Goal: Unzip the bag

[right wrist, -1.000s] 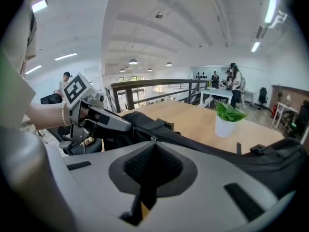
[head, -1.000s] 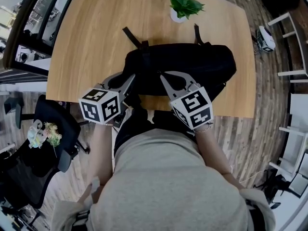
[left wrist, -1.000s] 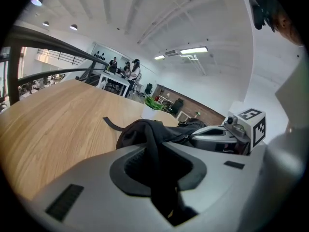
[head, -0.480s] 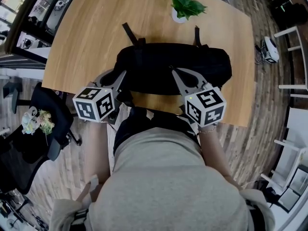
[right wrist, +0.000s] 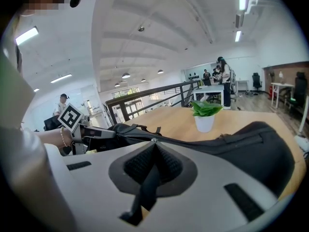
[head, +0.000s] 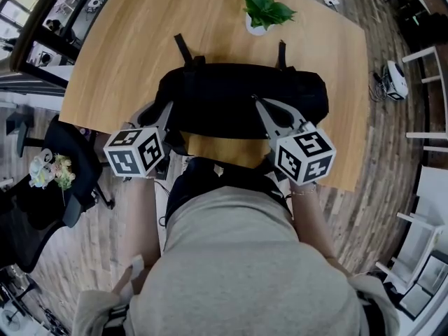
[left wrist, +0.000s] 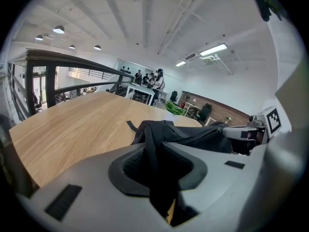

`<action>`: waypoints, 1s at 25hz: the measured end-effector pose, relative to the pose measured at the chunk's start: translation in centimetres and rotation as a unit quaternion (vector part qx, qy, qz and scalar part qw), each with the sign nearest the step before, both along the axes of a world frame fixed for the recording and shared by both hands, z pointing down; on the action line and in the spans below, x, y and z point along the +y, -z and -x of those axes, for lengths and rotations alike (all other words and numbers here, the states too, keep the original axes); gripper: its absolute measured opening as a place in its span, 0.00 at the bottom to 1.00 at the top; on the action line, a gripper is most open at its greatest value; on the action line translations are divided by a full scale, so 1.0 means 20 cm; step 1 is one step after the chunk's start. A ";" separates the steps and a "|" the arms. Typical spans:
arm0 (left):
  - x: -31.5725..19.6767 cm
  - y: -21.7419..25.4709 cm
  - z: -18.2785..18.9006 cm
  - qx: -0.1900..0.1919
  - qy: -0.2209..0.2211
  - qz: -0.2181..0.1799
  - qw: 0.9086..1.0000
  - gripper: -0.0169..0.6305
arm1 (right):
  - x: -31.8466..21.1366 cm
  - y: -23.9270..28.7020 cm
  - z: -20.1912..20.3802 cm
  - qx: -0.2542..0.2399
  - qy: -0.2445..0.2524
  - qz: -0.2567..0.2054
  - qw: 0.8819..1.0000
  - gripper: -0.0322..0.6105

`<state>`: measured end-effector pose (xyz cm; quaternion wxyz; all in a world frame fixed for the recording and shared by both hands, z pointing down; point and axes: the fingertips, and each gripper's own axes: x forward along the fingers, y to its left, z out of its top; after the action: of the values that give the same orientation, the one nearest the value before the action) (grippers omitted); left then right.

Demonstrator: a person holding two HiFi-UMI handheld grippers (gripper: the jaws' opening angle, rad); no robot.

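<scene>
The right gripper (head: 255, 101) has slid rightward along the black backpack (head: 238, 89), jaws clenched on its zipper pull (right wrist: 146, 185). The left gripper (head: 170, 106) pinches a fabric fold at the backpack's left end. The backpack lies across the wooden table (head: 119, 54), and a potted plant (head: 264, 11) stands just beyond it

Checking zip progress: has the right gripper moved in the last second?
Yes. The right gripper slid rightward along the bag, from left of the potted plant to directly below it.

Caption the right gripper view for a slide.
Right gripper shut on the zipper pull of the black bag; potted plant behind.
</scene>
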<state>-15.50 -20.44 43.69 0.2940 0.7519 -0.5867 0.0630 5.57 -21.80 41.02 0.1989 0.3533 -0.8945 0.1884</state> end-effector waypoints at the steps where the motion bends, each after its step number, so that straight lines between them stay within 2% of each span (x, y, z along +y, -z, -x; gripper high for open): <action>1: 0.00 0.00 0.00 -0.001 0.005 0.001 1.000 0.16 | 0.00 0.00 -0.01 0.000 0.000 -0.001 1.000 0.06; 4: 0.01 0.00 0.00 -0.007 0.016 0.001 1.000 0.17 | -0.01 0.00 -0.04 -0.005 -0.002 -0.001 1.000 0.06; 7: 0.02 0.01 0.00 -0.032 0.033 -0.002 0.999 0.18 | 0.00 0.01 -0.05 -0.005 0.005 -0.003 1.000 0.06; 12: 0.04 0.09 0.03 -0.081 0.075 -0.022 0.994 0.31 | 0.00 0.03 -0.06 -0.011 0.011 -0.006 1.000 0.06; 16: 0.05 0.20 0.04 -0.130 0.087 -0.059 0.986 0.43 | 0.00 0.04 -0.06 -0.016 0.016 -0.007 1.000 0.06; 18: 0.04 0.26 -0.01 -0.131 0.064 -0.081 0.986 0.43 | 0.01 0.04 -0.06 -0.017 0.018 -0.007 1.000 0.06; 21: 0.02 0.30 -0.16 -0.136 -0.005 -0.097 0.986 0.43 | 0.01 0.04 -0.06 -0.015 0.023 -0.009 1.000 0.06; 25: -0.01 0.30 -0.40 -0.154 -0.100 -0.107 0.977 0.43 | 0.01 0.04 -0.05 -0.015 0.027 -0.011 0.999 0.06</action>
<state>-7.48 -20.71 37.69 0.1100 0.8152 -0.5499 0.1446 6.60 -21.61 40.13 0.1868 0.3282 -0.9086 0.1786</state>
